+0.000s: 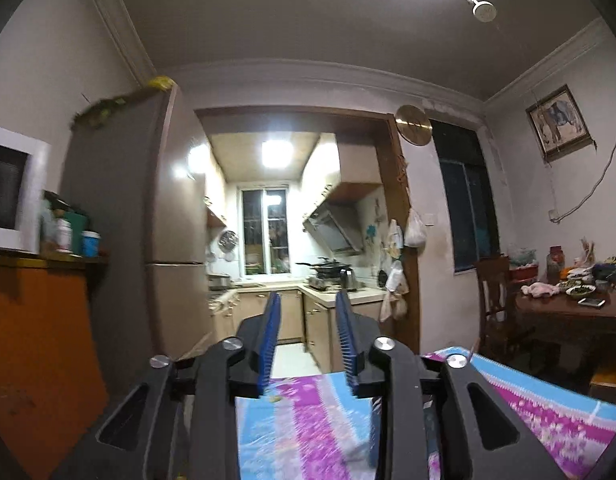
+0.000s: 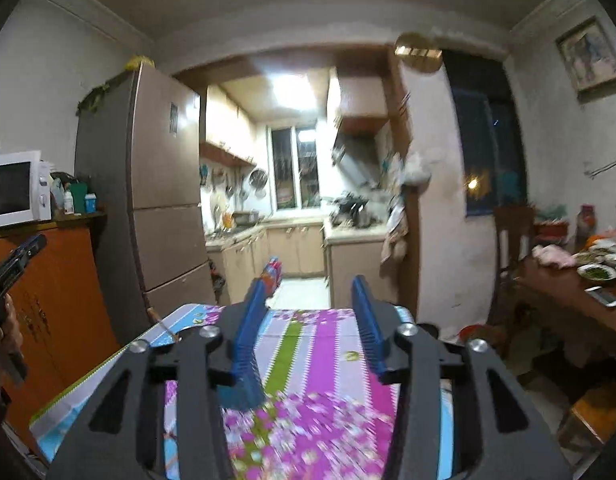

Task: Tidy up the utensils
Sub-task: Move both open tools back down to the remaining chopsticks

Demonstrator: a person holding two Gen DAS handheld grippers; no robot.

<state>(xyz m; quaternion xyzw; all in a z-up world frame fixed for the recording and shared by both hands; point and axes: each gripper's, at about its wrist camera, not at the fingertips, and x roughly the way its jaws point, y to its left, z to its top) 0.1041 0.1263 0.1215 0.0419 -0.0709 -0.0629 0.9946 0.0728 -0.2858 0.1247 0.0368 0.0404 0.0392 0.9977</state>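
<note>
My left gripper (image 1: 307, 296) points level over a table covered with a flowered pink, blue and green cloth (image 1: 308, 424). Its blue-padded jaws stand apart with nothing between them. My right gripper (image 2: 309, 280) hangs over the same cloth (image 2: 308, 364), and its jaws are also apart and empty. At the left edge of the right wrist view a hand holds the left gripper (image 2: 16, 258) beside the table. No utensil shows on the cloth in either view; the near part is blurred.
An orange cabinet (image 2: 56, 300) with a white microwave (image 2: 16, 188) stands on the left, beside a tall fridge (image 2: 164, 184). Straight ahead is the kitchen doorway (image 1: 296, 240). On the right a wooden dining table (image 2: 571, 300) holds dishes and a phone (image 2: 603, 296), with a chair (image 1: 495, 304) beside it.
</note>
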